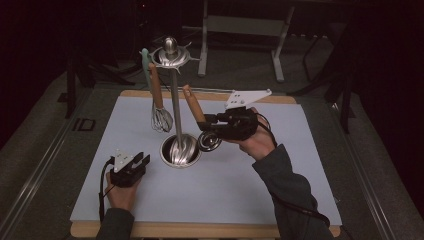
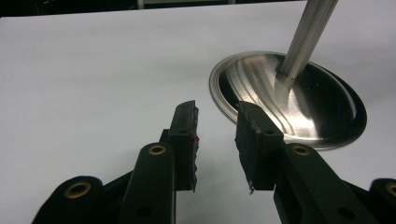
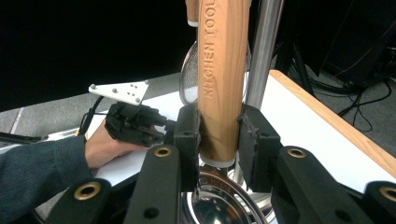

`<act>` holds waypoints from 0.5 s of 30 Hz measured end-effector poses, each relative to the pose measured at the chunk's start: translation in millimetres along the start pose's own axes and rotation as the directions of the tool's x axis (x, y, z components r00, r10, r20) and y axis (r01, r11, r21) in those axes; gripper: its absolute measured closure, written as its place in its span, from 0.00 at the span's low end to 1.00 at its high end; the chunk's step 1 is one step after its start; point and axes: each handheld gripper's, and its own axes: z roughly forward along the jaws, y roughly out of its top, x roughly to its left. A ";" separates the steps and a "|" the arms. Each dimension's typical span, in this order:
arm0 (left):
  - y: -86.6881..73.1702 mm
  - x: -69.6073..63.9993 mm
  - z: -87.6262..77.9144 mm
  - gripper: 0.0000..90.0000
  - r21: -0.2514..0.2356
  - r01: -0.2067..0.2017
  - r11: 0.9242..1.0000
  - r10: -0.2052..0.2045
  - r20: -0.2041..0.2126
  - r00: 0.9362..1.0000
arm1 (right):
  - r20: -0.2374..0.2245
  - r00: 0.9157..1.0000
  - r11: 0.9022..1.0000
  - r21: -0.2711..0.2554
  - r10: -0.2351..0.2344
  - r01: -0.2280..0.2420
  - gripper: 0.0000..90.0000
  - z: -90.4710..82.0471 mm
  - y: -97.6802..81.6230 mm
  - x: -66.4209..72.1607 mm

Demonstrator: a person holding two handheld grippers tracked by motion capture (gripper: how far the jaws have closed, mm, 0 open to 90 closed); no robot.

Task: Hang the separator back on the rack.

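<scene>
The right gripper held the wooden-handled steel utensil between its fingers, just at three o'clock of the steel stand's round base. A wooden-handled whisk hung at the pole's nine o'clock. The left gripper rested on the pale surface, fingers wide, holding nothing.

The utensil stand is polished metal, its round base glossy and mirror-bright. The handle held in the right hand-held gripper is smooth pale wood with stamped lettering. The counter has a matt white top edged in wood, and the hand-held gripper's jaws look like matt black plastic.

left gripper jaws apart, empty | stand base just beyond | white mat
</scene>
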 end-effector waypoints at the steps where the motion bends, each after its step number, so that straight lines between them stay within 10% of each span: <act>1: 0.0 0.0 0.0 0.76 0.000 0.001 1.000 -0.001 0.000 1.000 | 0.000 1.000 1.000 -0.001 0.000 0.000 0.79 -0.4 0.1 -0.2; 15: 0.0 0.0 -0.2 0.76 -0.001 0.000 1.000 0.000 0.001 1.000 | 0.001 1.000 0.999 -0.043 -0.009 0.009 0.79 -7.7 5.2 -1.0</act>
